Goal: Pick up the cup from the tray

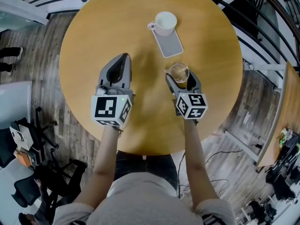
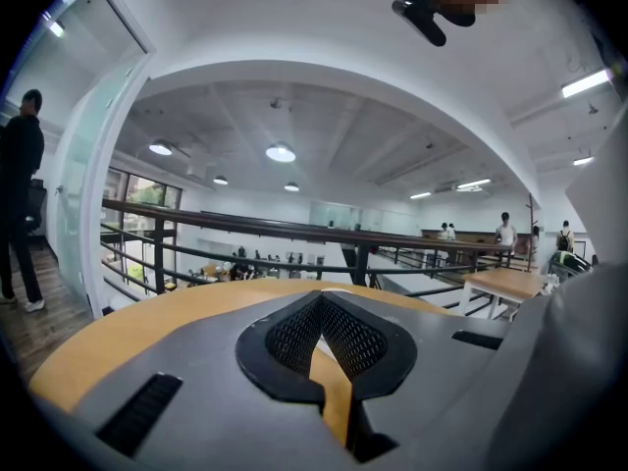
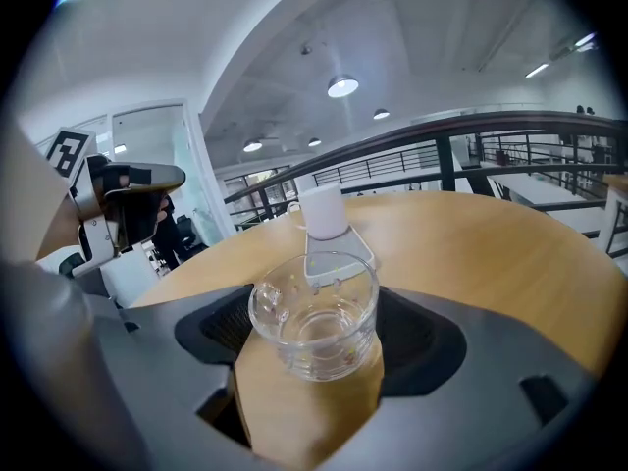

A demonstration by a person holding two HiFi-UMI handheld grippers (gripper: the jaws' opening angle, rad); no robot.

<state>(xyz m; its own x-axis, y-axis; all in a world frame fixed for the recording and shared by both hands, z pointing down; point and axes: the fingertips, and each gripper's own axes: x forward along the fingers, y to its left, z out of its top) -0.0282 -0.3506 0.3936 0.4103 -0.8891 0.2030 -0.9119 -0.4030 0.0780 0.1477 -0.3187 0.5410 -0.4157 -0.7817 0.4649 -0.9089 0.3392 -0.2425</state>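
A white cup with a handle stands on the far end of a small pale tray on the round wooden table. Nearer me, a clear glass cup sits between the jaws of my right gripper, which is shut on it. The right gripper view shows the glass cup pressed by both pads, with the white cup and tray straight beyond it. My left gripper hovers over the table to the left, shut and empty, its pads together.
A dark metal railing runs round the far side of the table. Another wooden table stands to the right, with cables on the floor beside it. A person's feet show at the left edge. My left gripper appears beside the right one.
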